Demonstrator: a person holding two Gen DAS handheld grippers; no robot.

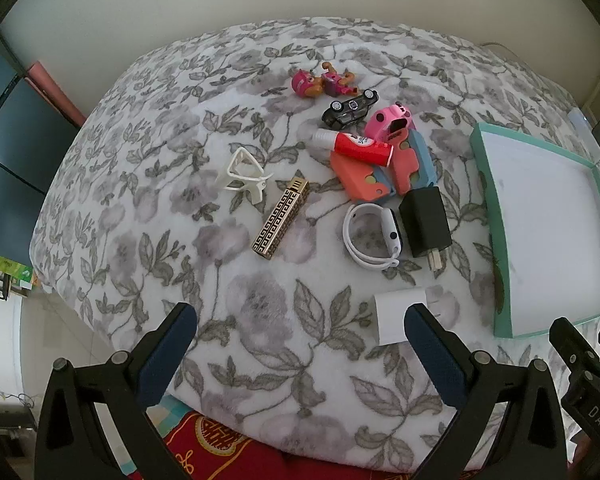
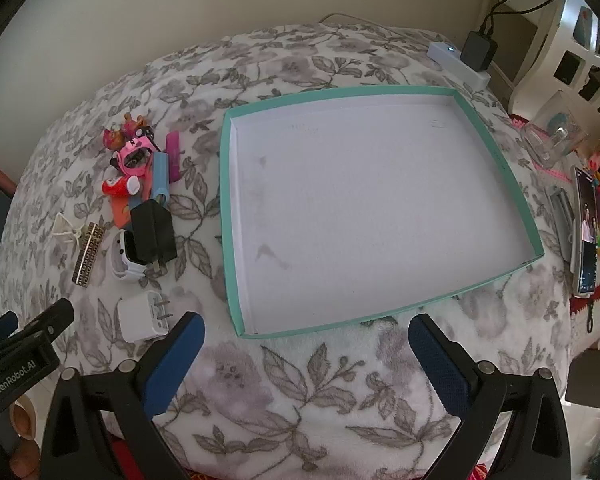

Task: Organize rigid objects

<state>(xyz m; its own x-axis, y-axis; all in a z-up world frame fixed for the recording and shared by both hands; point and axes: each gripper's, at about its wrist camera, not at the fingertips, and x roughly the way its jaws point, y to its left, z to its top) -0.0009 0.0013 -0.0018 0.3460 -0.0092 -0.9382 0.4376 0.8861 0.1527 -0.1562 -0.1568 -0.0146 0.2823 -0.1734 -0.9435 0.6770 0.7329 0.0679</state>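
Note:
Small items lie on a floral blanket: a white charger [image 1: 400, 314] [image 2: 144, 316], a black charger [image 1: 424, 220] [image 2: 154, 232], a white smartwatch [image 1: 374, 236] [image 2: 126, 260], a gold patterned lighter [image 1: 282, 218] [image 2: 88, 256], a white clip [image 1: 242, 174], a red tube [image 1: 360, 146], a toy car [image 1: 350, 110] and a pink figure [image 1: 324, 82]. A shallow teal box [image 2: 230, 216] [image 1: 490, 208] with nothing in it lies to their right. My left gripper [image 1: 300, 320] is open above the blanket's near edge, by the white charger. My right gripper [image 2: 306, 332] is open before the box's near rim.
Orange and blue blocks [image 1: 384, 172] and a pink toy camera [image 1: 392, 124] lie in the pile. A power strip with a black adapter [image 2: 474, 54] sits behind the box. A phone [image 2: 586, 236] and clutter lie to the right.

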